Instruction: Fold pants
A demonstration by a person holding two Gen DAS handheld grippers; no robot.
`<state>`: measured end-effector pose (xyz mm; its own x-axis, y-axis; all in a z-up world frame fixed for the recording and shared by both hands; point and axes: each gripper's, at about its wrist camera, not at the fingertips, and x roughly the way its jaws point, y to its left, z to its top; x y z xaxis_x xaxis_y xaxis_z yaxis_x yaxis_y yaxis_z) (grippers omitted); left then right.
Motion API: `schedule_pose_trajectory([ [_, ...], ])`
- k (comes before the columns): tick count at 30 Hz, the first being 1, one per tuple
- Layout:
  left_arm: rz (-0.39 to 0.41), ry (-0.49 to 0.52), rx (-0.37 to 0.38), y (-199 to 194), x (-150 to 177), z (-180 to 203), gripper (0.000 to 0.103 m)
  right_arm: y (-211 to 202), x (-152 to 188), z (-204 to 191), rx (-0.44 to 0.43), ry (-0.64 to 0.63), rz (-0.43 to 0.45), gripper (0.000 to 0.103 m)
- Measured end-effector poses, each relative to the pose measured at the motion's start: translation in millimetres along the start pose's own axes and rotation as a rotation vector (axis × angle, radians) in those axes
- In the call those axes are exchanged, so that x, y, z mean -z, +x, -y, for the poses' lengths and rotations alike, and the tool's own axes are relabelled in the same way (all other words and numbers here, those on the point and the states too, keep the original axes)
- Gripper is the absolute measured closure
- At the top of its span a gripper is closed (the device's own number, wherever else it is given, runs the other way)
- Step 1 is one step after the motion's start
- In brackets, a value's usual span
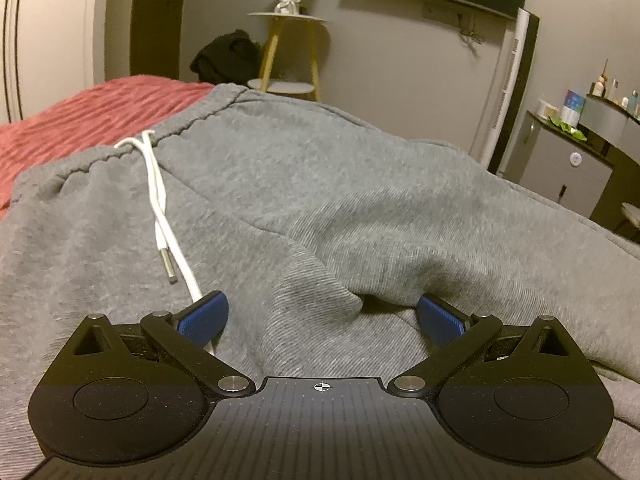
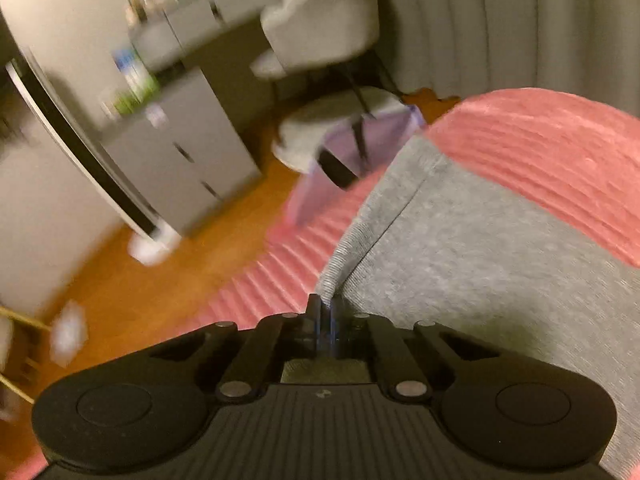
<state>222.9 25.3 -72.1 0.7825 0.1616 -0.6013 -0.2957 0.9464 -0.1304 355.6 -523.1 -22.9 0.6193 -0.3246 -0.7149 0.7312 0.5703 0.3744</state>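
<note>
Grey sweatpants (image 1: pixel 280 168) lie spread on a red bedspread (image 1: pixel 60 120), waistband at the far left, with a white drawstring (image 1: pixel 160 200) trailing toward me. My left gripper (image 1: pixel 320 300) is open just above the fabric. A raised fold of cloth sits between its blue pads (image 1: pixel 204 316) without being pinched, and the drawstring runs under the left pad. In the right wrist view, a pant leg (image 2: pixel 460 260) lies across the bedspread (image 2: pixel 540 152) near the bed's edge. My right gripper (image 2: pixel 325 306) is shut on the corner of the ribbed cuff (image 2: pixel 360 232).
Beyond the bed stand a yellow-legged side table (image 1: pixel 288 40), a white tower fan (image 1: pixel 516 80) and a grey cabinet (image 1: pixel 560 160). The right wrist view shows wooden floor (image 2: pixel 160 272), a round stool (image 2: pixel 320 128), a purple bag (image 2: pixel 352 152) and a grey chair (image 2: pixel 320 20).
</note>
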Motion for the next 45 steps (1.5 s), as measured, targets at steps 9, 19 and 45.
schedule_pose_trajectory([
  [9,0.015,-0.030,0.023,-3.7,0.1,-5.5,0.000,-181.3,98.1,136.2,-0.222,0.169,0.156,0.100],
  [19,0.029,-0.055,0.025,-10.4,4.0,-3.3,0.000,-178.7,165.2,231.4,-0.270,0.407,0.042,0.077],
  [45,-0.405,-0.357,0.319,167.4,-187.7,34.1,0.010,-143.2,163.5,230.4,-0.417,0.504,-0.018,0.091],
])
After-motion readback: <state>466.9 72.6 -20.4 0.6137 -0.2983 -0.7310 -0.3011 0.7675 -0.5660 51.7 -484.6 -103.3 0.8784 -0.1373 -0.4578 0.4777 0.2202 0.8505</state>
